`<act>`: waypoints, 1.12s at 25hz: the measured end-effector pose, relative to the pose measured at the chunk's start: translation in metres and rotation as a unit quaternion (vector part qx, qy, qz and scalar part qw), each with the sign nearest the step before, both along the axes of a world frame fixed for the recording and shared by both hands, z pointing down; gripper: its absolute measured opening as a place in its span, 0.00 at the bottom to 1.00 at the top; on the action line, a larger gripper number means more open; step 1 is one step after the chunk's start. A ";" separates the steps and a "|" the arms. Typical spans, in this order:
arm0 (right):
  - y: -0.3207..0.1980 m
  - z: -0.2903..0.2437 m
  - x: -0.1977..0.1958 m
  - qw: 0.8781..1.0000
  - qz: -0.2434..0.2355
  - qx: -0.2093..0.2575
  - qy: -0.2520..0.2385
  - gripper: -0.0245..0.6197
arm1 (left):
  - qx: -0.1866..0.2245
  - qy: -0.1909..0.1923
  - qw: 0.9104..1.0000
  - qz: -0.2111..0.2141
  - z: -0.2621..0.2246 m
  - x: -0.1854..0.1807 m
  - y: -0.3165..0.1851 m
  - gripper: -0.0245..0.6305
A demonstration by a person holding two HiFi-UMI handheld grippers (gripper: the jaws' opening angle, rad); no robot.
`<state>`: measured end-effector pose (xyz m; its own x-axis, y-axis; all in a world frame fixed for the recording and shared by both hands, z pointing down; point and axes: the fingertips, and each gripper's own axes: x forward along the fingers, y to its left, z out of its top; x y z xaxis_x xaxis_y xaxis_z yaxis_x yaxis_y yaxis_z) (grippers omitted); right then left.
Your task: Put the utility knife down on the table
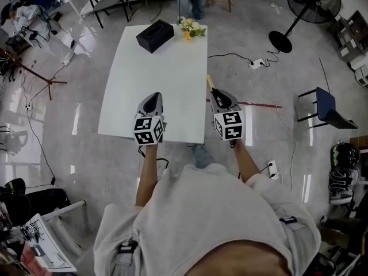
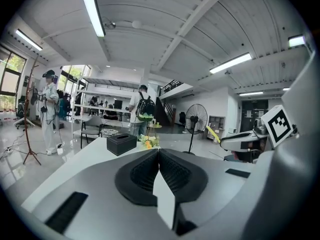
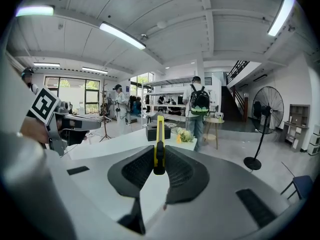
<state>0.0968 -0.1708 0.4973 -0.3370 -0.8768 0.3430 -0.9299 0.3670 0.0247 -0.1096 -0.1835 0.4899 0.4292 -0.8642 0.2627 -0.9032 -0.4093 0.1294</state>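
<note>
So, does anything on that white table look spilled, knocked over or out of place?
Nothing stands out. The black rectangular box and small flower bunch sit at the far end of the white table; the yellow utility knife is clamped in the right gripper.

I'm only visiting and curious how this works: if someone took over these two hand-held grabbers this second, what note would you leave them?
Right gripper: shut on the yellow utility knife, which sticks out forward between the jaws.
Left gripper: shut, nothing in it.
Both are at the near end of the white table, the right one by its right edge. A black box and flowers sit at the far end.
Done: knife gripped and brought to the table.
Left: lower it onto bare tabletop, open the jaws, pull away.
</note>
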 end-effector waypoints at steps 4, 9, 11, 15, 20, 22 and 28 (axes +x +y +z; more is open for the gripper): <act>-0.042 -0.003 0.004 1.000 -0.013 -0.001 -0.001 0.17 | -0.002 -0.003 1.000 -0.015 -0.004 0.000 -0.035 0.07; -0.096 -0.007 0.002 0.999 -0.034 -0.001 -0.005 0.17 | -0.006 -0.008 0.999 -0.033 -0.005 0.001 -0.077 0.07; -0.114 -0.006 0.001 0.999 -0.043 -0.002 -0.006 0.17 | -0.008 -0.009 0.999 -0.040 -0.005 0.002 -0.091 0.07; -0.146 -0.006 -0.002 0.998 -0.061 -0.005 -0.010 0.17 | -0.011 -0.013 0.998 -0.055 -0.005 0.002 -0.115 0.07; -0.177 -0.001 -0.009 0.997 -0.080 -0.014 -0.020 0.17 | -0.024 -0.021 0.997 -0.074 0.001 -0.004 -0.131 0.07; -0.182 0.005 -0.014 0.996 -0.086 -0.022 -0.026 0.17 | -0.033 -0.028 0.996 -0.081 0.006 -0.007 -0.130 0.07; -0.191 0.023 -0.023 0.994 -0.091 -0.044 -0.037 0.17 | -0.054 -0.042 0.994 -0.083 0.018 -0.014 -0.135 0.07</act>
<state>0.0737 -0.3618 0.5201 -0.5143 -0.7668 0.3840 -0.8459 0.5273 -0.0800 -0.1232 -0.3180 0.5082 0.2554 -0.8864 0.3861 -0.9667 -0.2415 0.0849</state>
